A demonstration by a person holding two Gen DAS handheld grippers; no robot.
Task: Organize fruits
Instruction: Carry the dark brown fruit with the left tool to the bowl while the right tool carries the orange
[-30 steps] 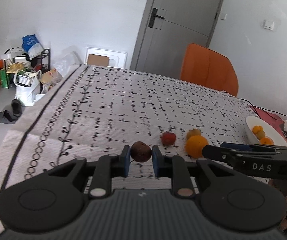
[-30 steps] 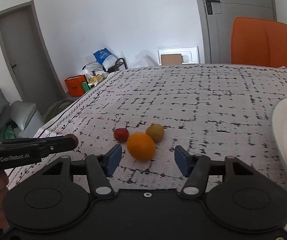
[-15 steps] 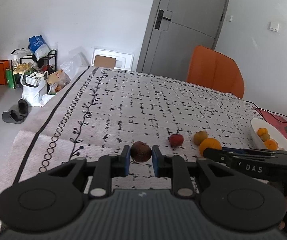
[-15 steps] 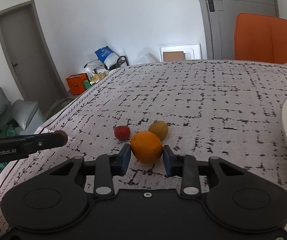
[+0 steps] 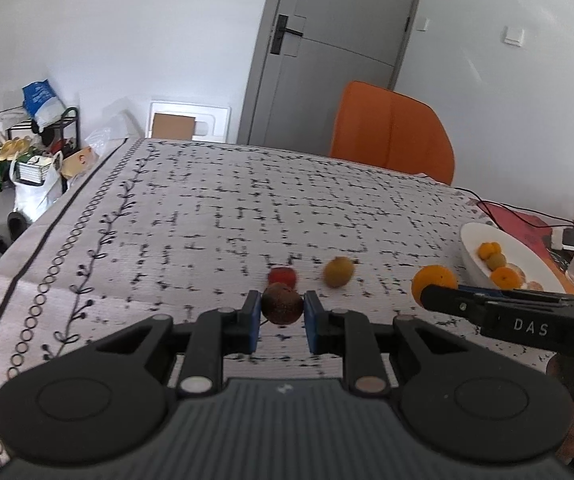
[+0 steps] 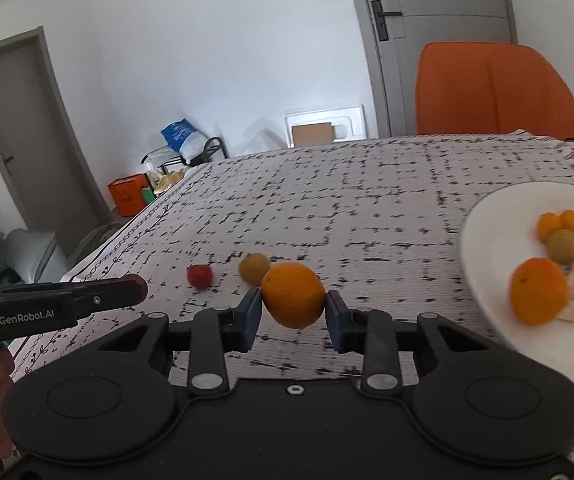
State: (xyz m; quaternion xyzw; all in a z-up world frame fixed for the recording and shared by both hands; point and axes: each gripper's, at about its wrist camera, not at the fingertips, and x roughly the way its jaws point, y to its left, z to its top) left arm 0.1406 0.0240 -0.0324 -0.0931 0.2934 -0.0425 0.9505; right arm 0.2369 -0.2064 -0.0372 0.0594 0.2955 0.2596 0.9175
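Left gripper (image 5: 281, 312) clenched on brown fruit (image 5: 282, 309); right gripper (image 6: 293, 312) grasping orange (image 6: 293, 294), near white plate (image 6: 487, 240).

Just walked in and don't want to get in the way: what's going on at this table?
A person is sorting fruit with a handheld gripper in each hand. The left gripper is clamped on a dark brown fruit; the right gripper is clamped on an orange. A white plate at the right already holds several fruits. A small red fruit and a yellow-green fruit lie loose on the patterned tablecloth.
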